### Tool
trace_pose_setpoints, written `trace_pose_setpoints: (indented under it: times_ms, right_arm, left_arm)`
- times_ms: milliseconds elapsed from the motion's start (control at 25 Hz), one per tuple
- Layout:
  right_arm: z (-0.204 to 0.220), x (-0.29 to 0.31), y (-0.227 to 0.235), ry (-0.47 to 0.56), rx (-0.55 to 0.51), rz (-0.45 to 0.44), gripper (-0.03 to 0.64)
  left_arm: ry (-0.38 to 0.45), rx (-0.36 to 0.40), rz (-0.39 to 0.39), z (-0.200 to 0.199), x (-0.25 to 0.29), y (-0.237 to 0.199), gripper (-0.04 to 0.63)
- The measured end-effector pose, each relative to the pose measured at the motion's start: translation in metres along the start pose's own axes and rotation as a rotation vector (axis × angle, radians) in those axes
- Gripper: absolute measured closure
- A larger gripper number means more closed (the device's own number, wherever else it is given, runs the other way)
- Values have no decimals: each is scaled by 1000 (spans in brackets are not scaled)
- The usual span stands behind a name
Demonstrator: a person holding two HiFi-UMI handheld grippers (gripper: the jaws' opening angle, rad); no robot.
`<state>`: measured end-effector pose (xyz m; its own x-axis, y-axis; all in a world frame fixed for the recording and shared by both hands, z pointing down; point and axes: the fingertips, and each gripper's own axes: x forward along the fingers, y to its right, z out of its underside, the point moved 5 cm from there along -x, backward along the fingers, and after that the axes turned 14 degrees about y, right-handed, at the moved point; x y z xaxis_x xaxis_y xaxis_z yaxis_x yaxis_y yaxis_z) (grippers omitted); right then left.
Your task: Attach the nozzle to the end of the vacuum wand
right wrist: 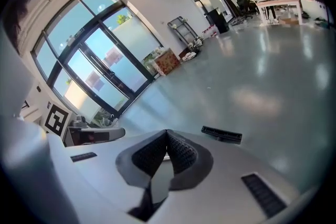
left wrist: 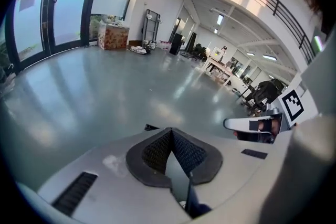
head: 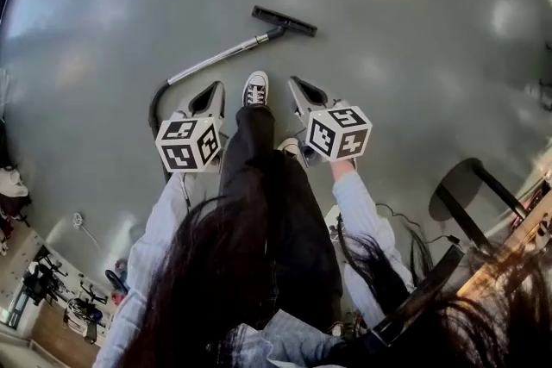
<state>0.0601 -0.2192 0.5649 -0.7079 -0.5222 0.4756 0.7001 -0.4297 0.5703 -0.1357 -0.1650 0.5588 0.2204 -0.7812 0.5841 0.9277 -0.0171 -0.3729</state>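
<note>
Looking down, I see the nozzle point(head: 285, 21) seated on the end of the wand point(head: 220, 58), both lying on the floor point(head: 405, 39) just ahead of the person's shoe point(head: 255, 88). The joint looks made, so I judge the job done. My left claw point(head: 207, 98) and right claw point(head: 308, 94) are clenched on nothing, held well above the wand, likely because nothing needs gripping.

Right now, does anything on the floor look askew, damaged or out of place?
Nothing stands out. The flat black floor nozzle looks joined to the silver metal wand, both lying on the grey floor. The left gripper and right gripper are shut and empty.
</note>
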Motion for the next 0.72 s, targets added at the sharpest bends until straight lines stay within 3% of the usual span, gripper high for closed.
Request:
trace_pose_setpoints:
  times_ms: [440, 600, 720]
  right_arm:
    - [-89, -159, -139, 88, -42, -44, 611]
    - [-112, -205, -182, 125, -37, -53, 611]
    - [-123, -231, -202, 154, -11, -49, 611]
  left_arm:
    - [148, -20, 60, -89, -154, 138, 591]
    - [174, -19, 38, -109, -215, 166, 591]
    - [200, -70, 17, -120, -249, 173, 591]
